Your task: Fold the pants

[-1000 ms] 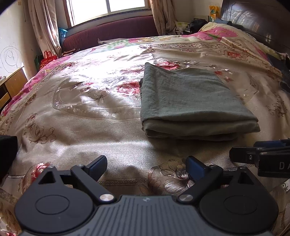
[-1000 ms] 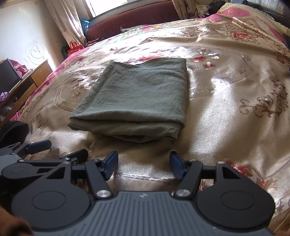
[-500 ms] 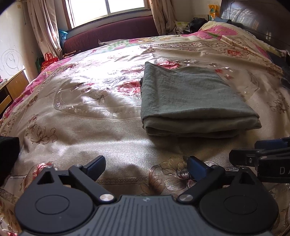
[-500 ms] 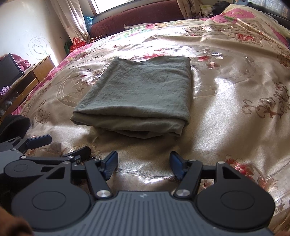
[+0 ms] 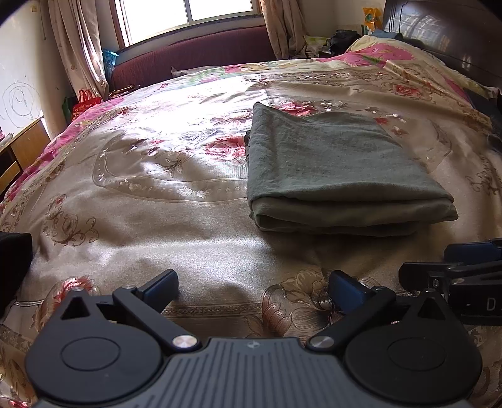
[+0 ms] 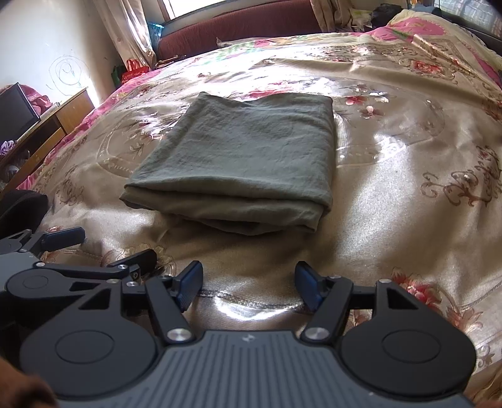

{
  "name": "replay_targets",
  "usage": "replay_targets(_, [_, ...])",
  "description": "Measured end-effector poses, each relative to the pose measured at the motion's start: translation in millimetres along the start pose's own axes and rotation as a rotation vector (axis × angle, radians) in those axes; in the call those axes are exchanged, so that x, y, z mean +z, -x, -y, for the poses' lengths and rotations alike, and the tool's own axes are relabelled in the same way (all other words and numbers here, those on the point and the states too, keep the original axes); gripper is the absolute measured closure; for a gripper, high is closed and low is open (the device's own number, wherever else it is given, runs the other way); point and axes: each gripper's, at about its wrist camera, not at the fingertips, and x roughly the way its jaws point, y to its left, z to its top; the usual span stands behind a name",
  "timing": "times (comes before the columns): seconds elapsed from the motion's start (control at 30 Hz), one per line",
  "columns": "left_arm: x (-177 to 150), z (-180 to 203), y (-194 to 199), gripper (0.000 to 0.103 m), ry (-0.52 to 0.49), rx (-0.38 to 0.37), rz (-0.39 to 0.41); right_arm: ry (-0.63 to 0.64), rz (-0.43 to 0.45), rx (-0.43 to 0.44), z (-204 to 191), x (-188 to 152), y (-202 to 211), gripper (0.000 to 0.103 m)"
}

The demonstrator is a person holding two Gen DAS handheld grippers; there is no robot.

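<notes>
Left wrist view: nearest the lens, the left tongs [image 5: 252, 287] stand wide apart over the bedspread [image 5: 188, 244], with nothing between the blue pads [image 5: 160, 287]. Just to their right, at the frame's edge, part of the right tongs [image 5: 455, 266] shows side-on. Past both tools, the pants [image 5: 339, 169] lie on the bed as a neat grey-green rectangle, several layers thick, the rounded fold edge facing the cameras. They rest well clear of either pair of tongs and nothing touches them. The bedspread around them is shiny beige with red and pink flowers and a stitched oval border running under the pants' far half.

In the right wrist view the right tongs [image 6: 248, 282] are likewise apart, empty, and have just widened a little; bare bedspread [image 6: 392, 219] fills the gap. The left tongs [image 6: 103, 248] sit just beside them at the lower left. From here the pants [image 6: 244, 157] lie straight ahead, slightly left of centre, their thick folded edge nearest.

Farther off, a wooden cabinet [image 6: 66, 116] stands at the left side of the bed with a dark screen [image 6: 15, 110] on it. Beyond the bed's far side runs a dark red sofa [image 5: 194, 59] under a bright window [image 5: 188, 15] with pale curtains [image 5: 81, 47]. A dark wooden headboard [image 5: 445, 34] rises at the far right, and a red bag [image 5: 86, 100] sits by the wall.
</notes>
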Motion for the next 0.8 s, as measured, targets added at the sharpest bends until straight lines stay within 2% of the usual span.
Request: replay_targets(0.8, [-0.6,-4.3,-4.9,0.0,0.033,-0.023,-0.011,-0.017,-0.01,0.023,2.8,1.7,-4.1,0.031])
